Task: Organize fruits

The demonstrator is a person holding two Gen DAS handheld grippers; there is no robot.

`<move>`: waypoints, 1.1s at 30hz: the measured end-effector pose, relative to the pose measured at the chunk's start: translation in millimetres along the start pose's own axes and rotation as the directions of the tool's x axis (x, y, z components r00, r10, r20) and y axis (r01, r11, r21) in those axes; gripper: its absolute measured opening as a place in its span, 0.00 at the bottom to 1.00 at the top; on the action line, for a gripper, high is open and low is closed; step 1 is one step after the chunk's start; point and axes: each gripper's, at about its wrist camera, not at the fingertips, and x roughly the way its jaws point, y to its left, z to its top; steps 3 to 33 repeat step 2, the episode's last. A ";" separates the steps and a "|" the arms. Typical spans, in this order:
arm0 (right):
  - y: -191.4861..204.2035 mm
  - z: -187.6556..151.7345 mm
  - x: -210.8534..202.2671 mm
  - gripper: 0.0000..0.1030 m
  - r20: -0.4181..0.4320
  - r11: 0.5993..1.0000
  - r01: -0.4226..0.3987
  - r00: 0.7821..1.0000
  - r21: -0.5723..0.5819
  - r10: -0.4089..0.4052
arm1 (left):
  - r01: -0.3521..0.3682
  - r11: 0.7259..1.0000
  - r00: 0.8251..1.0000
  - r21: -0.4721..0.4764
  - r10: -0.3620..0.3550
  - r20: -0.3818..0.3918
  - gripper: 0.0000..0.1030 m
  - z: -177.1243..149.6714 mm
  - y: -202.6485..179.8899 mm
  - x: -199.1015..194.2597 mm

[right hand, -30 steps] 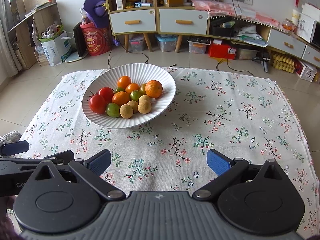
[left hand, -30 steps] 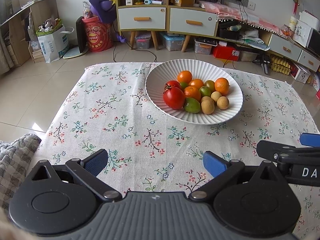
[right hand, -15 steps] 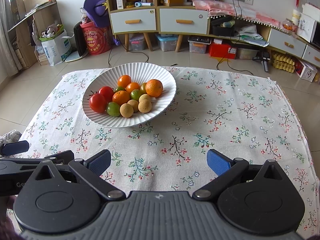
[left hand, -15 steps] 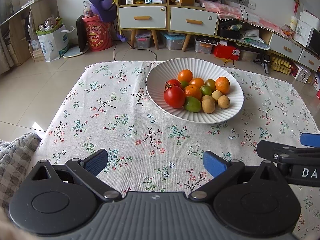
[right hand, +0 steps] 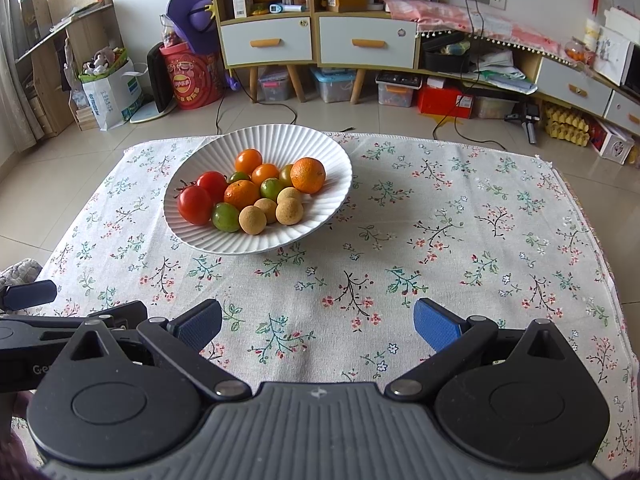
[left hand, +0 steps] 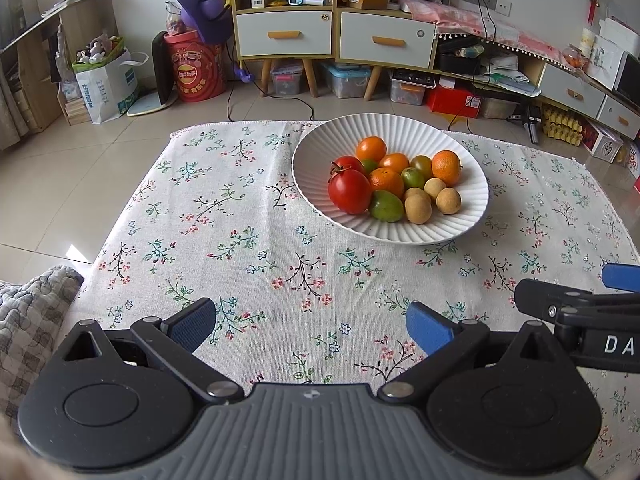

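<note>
A white ribbed bowl (left hand: 400,130) (right hand: 280,138) stands on the floral tablecloth (left hand: 240,240) (right hand: 440,240). It holds red tomatoes (left hand: 349,191) (right hand: 195,205), oranges (left hand: 446,167) (right hand: 307,175), green fruits (left hand: 385,205) (right hand: 225,217) and tan round fruits (left hand: 448,200) (right hand: 252,220). My left gripper (left hand: 312,325) is open and empty, near the cloth's front edge, well short of the bowl. My right gripper (right hand: 318,322) is open and empty, to the right of the left one. Each gripper shows at the edge of the other's view.
A grey quilted cushion (left hand: 28,312) lies at the front left of the table. Behind the table are tiled floor, a cabinet with drawers (left hand: 336,32), a red drum (left hand: 194,72) and storage boxes.
Both grippers have barely moved; the bowl has drifted very slightly in each view. Jaws stay open.
</note>
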 end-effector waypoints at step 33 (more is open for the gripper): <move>-0.4 -3.0 2.2 0.99 0.004 1.000 0.008 1.000 -0.002 -0.008 | 0.002 1.000 1.000 0.004 -0.002 -0.005 0.93 -1.3 -0.5 1.9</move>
